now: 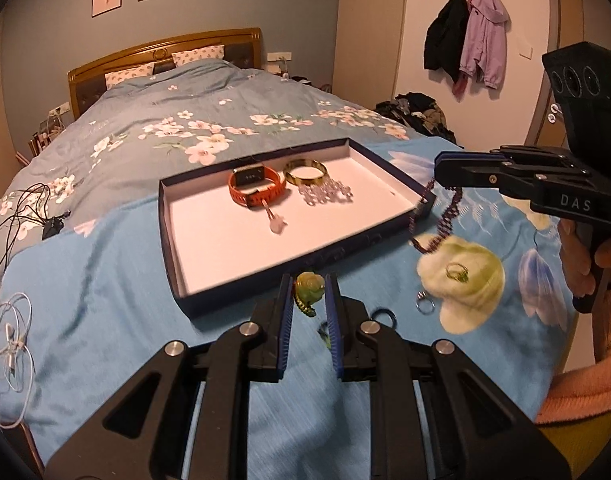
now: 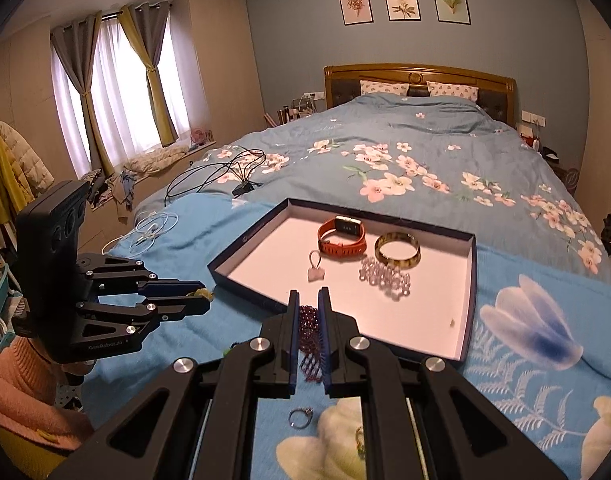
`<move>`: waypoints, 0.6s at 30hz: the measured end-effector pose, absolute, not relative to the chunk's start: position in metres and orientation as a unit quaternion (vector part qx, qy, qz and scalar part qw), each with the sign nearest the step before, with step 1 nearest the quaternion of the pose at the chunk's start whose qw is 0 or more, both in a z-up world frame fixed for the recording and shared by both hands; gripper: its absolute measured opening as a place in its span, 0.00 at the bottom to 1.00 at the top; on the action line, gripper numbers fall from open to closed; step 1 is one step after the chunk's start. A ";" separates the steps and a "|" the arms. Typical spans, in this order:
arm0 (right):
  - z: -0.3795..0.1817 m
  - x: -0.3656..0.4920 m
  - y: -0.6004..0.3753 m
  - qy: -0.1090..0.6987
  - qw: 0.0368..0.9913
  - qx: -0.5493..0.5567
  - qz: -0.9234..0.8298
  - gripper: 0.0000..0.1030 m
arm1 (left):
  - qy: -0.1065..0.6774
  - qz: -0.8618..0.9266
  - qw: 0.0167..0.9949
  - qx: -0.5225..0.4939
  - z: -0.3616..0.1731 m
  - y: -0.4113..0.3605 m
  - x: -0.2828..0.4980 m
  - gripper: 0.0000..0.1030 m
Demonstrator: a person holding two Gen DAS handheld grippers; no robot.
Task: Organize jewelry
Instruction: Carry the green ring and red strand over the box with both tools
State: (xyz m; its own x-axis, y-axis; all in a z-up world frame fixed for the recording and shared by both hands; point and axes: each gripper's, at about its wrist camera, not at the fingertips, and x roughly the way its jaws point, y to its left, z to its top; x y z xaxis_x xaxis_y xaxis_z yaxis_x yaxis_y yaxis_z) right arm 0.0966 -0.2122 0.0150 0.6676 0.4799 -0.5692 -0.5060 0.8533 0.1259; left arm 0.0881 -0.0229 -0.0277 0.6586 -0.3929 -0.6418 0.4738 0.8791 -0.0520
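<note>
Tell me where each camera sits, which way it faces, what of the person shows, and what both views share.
Left wrist: sits on the left gripper, looking down its fingers across the bed at the tray; it grips a green pendant; the right gripper, a hand and a pink sleeve show at right.
Right wrist: sits on the right gripper, facing the headboard; it grips a purple bead bracelet; left gripper and sleeve at left.
Shared: tray, orange watch, gold bangle.

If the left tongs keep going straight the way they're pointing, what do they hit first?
Most likely the near wall of the shallow box, which lies directly ahead of the left tongs that grip the green pendant. They look raised, so they might clear the rim and land on the box's white floor instead; depth is unclear.
</note>
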 end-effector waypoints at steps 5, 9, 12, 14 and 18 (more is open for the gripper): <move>0.017 0.105 -0.212 0.303 0.914 -0.019 0.271 0.07 | 0.331 -0.235 0.912 0.061 -0.022 -0.022 0.098 0.16; 0.018 0.113 -0.212 0.302 0.915 -0.018 0.267 0.07 | 0.331 -0.232 0.913 0.058 -0.021 -0.022 0.107 0.16; 0.019 0.118 -0.213 0.300 0.916 -0.017 0.264 0.07 | 0.331 -0.229 0.913 0.060 -0.020 -0.025 0.112 0.16; 0.020 0.123 -0.213 0.298 0.918 -0.018 0.261 0.07 | 0.331 -0.229 0.913 0.060 -0.020 -0.025 0.116 0.16; 0.021 0.136 -0.215 0.299 0.919 -0.008 0.256 0.07 | 0.333 -0.226 0.914 0.059 -0.020 -0.027 0.124 0.16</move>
